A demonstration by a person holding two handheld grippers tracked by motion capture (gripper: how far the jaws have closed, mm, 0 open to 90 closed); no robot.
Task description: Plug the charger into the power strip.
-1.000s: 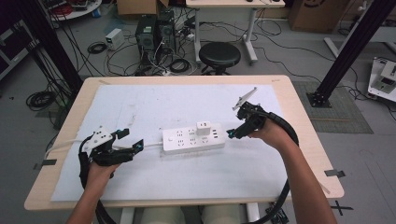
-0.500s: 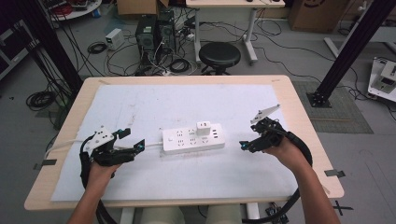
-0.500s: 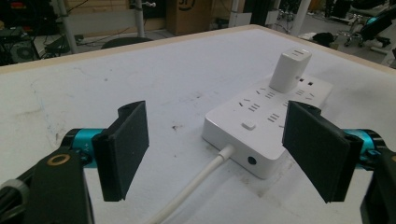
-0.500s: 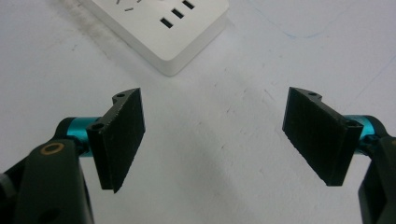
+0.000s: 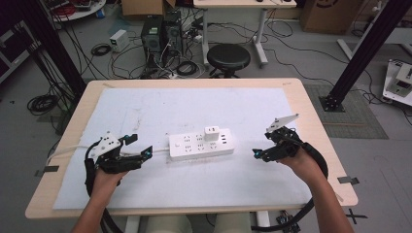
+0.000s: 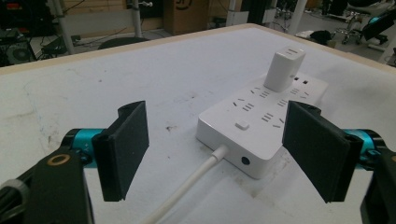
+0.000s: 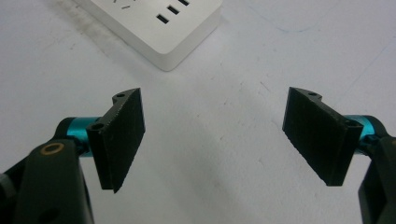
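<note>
A white power strip (image 5: 201, 144) lies in the middle of the table, with a white charger block (image 5: 212, 133) plugged into its top. Its white cable (image 5: 156, 153) leaves the left end. My left gripper (image 5: 140, 145) rests just left of that end, open and pointing at it. In the left gripper view the strip (image 6: 261, 121), the charger (image 6: 284, 70) and the cable (image 6: 187, 186) lie ahead of the open left gripper (image 6: 215, 154). My right gripper (image 5: 260, 146) hovers open to the right of the strip, a short gap away. In the right gripper view, bare sheet lies between the right gripper's (image 7: 215, 135) jaws, and a strip corner (image 7: 163, 23) sits beyond them.
A white sheet (image 5: 194, 107) covers most of the wooden table (image 5: 316, 126). Behind the far edge stand a black stool (image 5: 228, 57), computer cases (image 5: 163, 34) and loose floor cables. Black frame posts (image 5: 362, 53) rise at both sides.
My right gripper has drawn away from the strip's right end, moving right and toward the near edge. The left gripper and the strip have stayed put.
</note>
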